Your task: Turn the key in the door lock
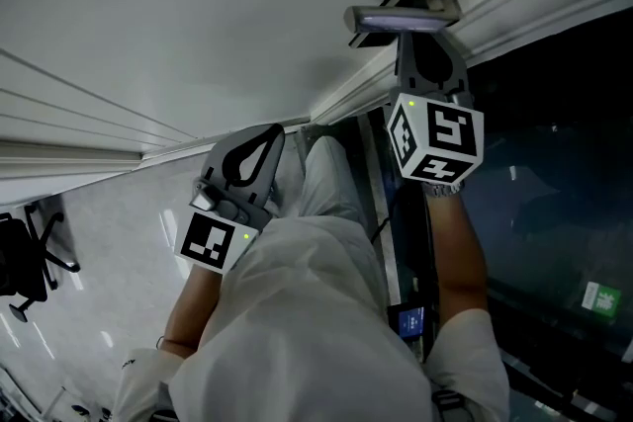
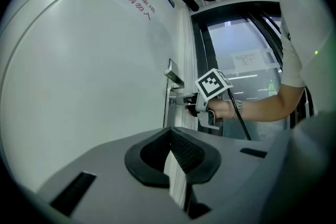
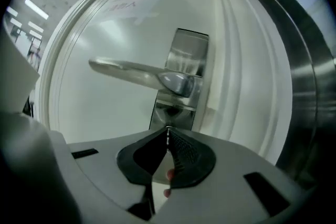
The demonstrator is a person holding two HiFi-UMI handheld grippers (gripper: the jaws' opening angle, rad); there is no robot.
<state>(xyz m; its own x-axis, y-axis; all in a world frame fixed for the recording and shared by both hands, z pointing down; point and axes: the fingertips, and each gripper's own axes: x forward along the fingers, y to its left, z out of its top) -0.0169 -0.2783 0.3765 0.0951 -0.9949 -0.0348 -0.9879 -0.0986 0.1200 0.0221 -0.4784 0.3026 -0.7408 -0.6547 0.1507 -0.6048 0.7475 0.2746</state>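
Held the right hand-held gripper [image 3: 168, 132] roughly level and nose-on to the lock plate [image 3: 189, 50], tips at the plate's lower part, just under the lever handle [image 3: 131, 72]. Had its jaws pinched all but flat together on a thin bright sliver there, judged to be the key [image 3: 168, 128] seated in the lock; too small to make out more of it. Gripped so, probably, to put the tool's long axis in line with the key's, letting a roll of the wrist do the turning with no sideways pull on the blade. Sat below the handle and apart from it, presumably so as not to press it down.

Held the left hand-held gripper [image 2: 169, 134] alongside the door [image 2: 79, 60], well apart from the lock, jaws closed on nothing, with only the white door frame [image 2: 185, 50] showing through the slit lower down. Parked idle there, likely to stay out of the working arm's way, pointed towards the lock from the side.

Judged the task as at the turning step: key gripped, bolt state not visible. Needed next, by that reading, a steady roll about the key's axis, with grip firm enough against slipping off so thin a piece. Risked otherwise a bent or half-turned key.
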